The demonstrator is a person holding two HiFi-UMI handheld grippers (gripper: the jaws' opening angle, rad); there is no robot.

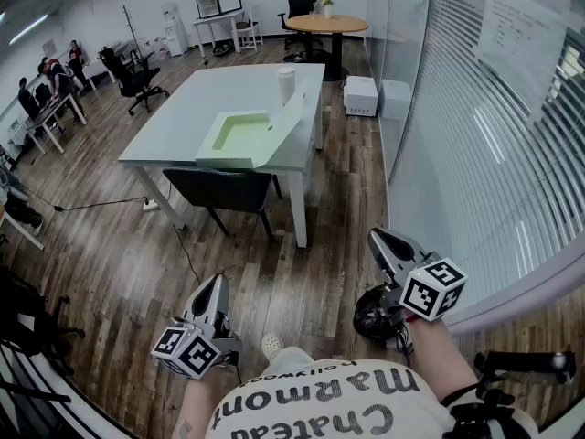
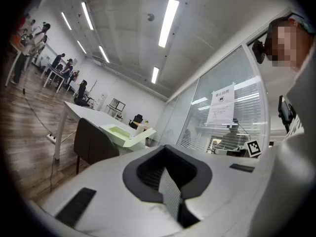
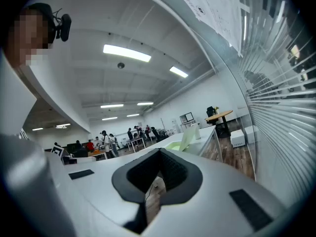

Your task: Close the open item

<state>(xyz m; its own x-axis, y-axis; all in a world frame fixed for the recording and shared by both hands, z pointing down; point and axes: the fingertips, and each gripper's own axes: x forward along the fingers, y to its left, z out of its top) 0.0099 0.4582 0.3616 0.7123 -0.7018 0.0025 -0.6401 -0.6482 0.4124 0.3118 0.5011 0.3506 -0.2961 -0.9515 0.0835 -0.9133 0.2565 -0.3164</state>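
Office bench (image 1: 183,117) ahead carries a light, flimsy box (image 1: 239,135); push its raised lid (image 1: 291,117). Left gripper (image 1: 217,291) and right gripper (image 1: 384,242) fingers sit slightly parted, empty.

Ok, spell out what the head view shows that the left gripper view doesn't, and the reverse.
Only the head view: the white box on the floor beside the table, and the person's shoe. Only the left gripper view: the left gripper seen close along its own jaws, with nothing between them, and a round ceiling fitting. Both: the white table, the open pale green box on it, the dark chair and the glass wall.
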